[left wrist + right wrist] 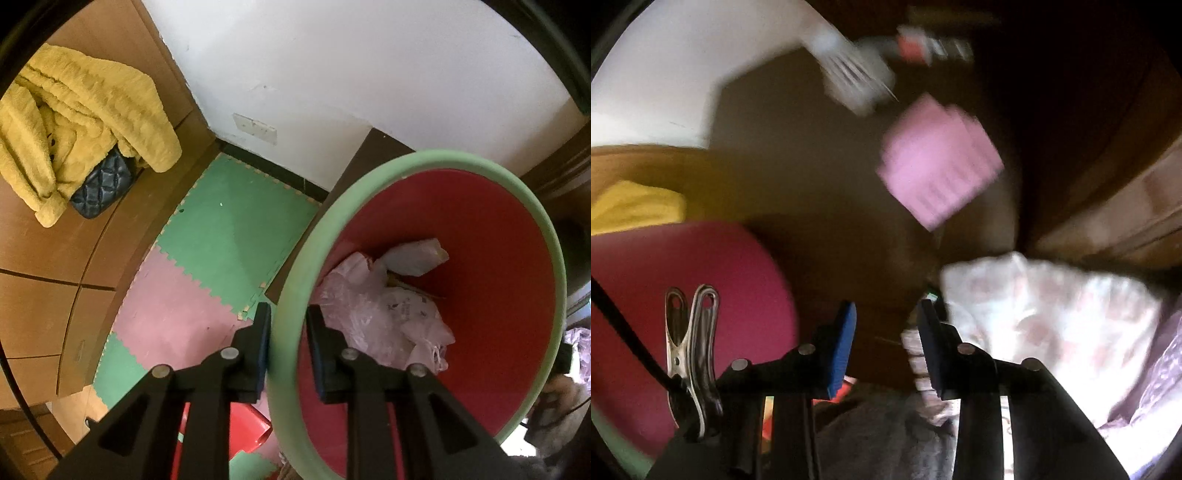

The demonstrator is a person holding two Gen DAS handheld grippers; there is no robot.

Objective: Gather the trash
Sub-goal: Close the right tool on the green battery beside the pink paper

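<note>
White plaster wall (369,74) fills the top of the left wrist view, scuffed, with a pale rectangular cover plate low on it. Beside the bin, wooden furniture (44,258) in warm brown panels carries a crumpled mustard fleece garment (74,122), nubbly and soft, over a dark quilted pouch (101,188). Between furniture and bin lies a foam puzzle mat (229,236), green and pink squares with toothed, interlocking edges. The bin (480,258) itself is a smooth round plastic tub, red inside with a thick mint-green rim, tilted toward the camera; crinkled pale pink plastic bags (376,310) and a white wrapper sit at its bottom. The left gripper (288,325) pinches that green rim, one black finger outside, one inside, pads pressed against it. Over in the blurred right wrist view, the right gripper (886,328) stands partly open with nothing clearly between its blue pads; a white, pink-spotted cloth or bag (1052,321) bulges just beside it, a pink ribbed square (938,158) lies beyond
</note>
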